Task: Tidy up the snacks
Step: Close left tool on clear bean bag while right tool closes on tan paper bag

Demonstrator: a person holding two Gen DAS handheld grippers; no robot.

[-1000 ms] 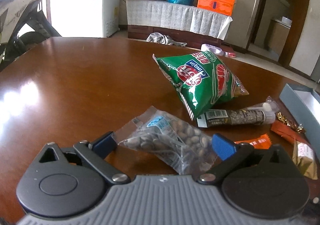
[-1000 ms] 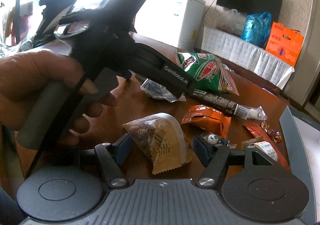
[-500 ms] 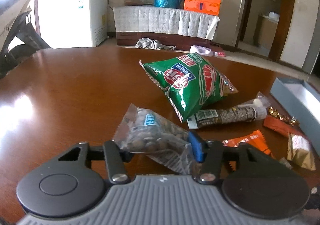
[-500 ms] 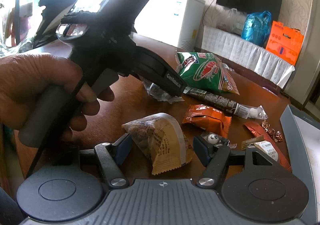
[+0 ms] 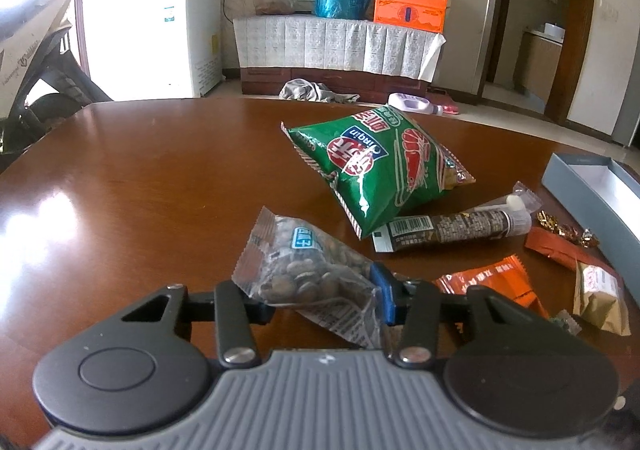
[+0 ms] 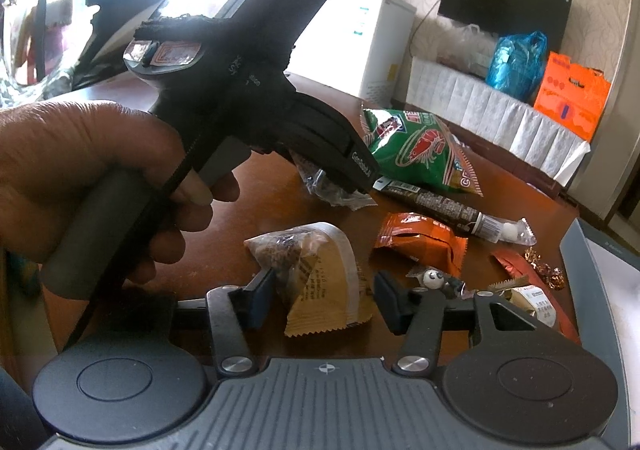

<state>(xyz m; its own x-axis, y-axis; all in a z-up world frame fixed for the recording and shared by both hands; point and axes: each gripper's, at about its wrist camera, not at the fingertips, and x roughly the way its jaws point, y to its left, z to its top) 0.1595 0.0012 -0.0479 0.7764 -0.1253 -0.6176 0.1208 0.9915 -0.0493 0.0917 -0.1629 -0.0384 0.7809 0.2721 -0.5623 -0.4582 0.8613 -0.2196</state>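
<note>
Nut bag (image 5: 308,282): a clear crinkled plastic pouch of brown nuts, at lower centre of the left wrist view, long axis running from its sealed end at upper left down to lower right
Left gripper (image 5: 320,298): jaws had just been closing and pinched the nut bag, the blue pad (image 5: 382,298) pressed into its right side, the other pad hidden behind the film
Left hand (image 6: 92,178): at the left of the right wrist view, fingers wrapped round the grey handle, the black gripper body slanting down to the right onto the bag
Right gripper (image 6: 320,298): jaws had just been closing around the tan packet (image 6: 320,278); left pad touching it, right pad just beside it with a gap
Tan packet: a puffy triangular pouch with a serrated lower edge, point towards upper left, on the glossy brown table (image 5: 140,178)
Green shrimp-chip bag (image 5: 376,170): shiny, pillow-shaped, right of centre
Grey box (image 5: 592,194): open, at right edge
</note>
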